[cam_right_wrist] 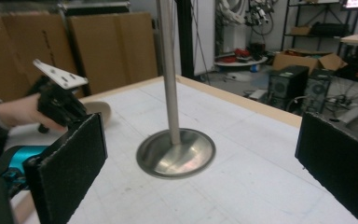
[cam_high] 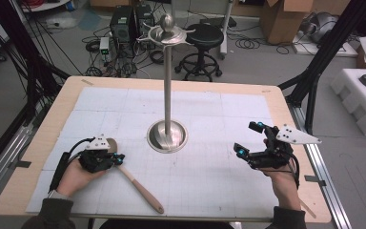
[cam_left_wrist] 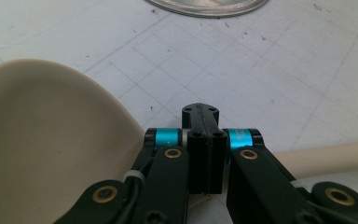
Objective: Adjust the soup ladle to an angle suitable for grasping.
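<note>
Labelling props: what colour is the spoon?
Cream, plain; the spoon shows best in the left gripper view.

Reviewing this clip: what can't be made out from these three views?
- Left gripper: jaws closed over the spoon's neck; the contact is hidden by the jaws in the left gripper view.
- Spoon bowl: cut off by the left edge there.
- Stand: top cut off in the right gripper view.

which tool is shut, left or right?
The left tool: its jaws are pressed together over the spoon. The right tool has its jaws wide apart.
</note>
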The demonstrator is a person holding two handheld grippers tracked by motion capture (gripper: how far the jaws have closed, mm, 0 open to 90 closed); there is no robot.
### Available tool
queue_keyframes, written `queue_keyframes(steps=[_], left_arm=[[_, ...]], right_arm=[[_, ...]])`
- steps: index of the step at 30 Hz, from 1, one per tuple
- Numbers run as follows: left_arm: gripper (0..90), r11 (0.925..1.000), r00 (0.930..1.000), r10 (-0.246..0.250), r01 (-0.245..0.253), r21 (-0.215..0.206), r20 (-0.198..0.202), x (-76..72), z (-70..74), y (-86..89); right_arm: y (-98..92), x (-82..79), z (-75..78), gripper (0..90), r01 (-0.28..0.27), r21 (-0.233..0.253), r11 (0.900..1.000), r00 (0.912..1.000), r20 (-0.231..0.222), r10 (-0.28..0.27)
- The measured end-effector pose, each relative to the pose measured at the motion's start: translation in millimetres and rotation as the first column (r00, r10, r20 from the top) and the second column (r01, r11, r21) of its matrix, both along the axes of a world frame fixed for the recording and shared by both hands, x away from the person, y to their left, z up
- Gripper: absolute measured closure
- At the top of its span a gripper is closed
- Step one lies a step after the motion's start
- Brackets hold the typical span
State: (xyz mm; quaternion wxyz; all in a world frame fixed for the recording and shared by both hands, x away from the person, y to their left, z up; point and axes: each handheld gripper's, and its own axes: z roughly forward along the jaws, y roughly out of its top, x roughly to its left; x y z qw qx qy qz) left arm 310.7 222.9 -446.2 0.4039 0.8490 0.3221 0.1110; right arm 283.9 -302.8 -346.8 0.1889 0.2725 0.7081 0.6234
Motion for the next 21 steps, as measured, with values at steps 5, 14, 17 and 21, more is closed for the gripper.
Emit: queue_keyframes(steps=[5,14,17,21], left_arm=[[90.0,0.9998,0.9998,0.02,-0.02,-0.002,0.001,-4.8,-0.2,3.3],[90.0,0.9975,0.9975,0.07,-0.07,-0.009,-0.002,-20.8,-0.4,16.5],[90.0,0.9961,0.9962,0.087,-0.087,-0.013,-0.001,-27.8,-0.4,21.7],[90.0,0.9927,0.9927,0.121,-0.121,-0.004,-0.001,-38.2,0.7,28.1]], right_arm=[[4.6,1.3,-1.7,1.0,-0.025,-0.019,1.0,0.9997,-0.007,0.024],[1.6,1.1,-1.5,1.0,-0.021,-0.003,1.0,0.9998,-0.003,0.021],[1.7,1.2,-1.5,1.0,-0.023,-0.004,1.0,0.9997,-0.006,0.023],[2.0,1.4,-1.7,1.0,-0.024,-0.008,1.0,0.9997,-0.007,0.024]])
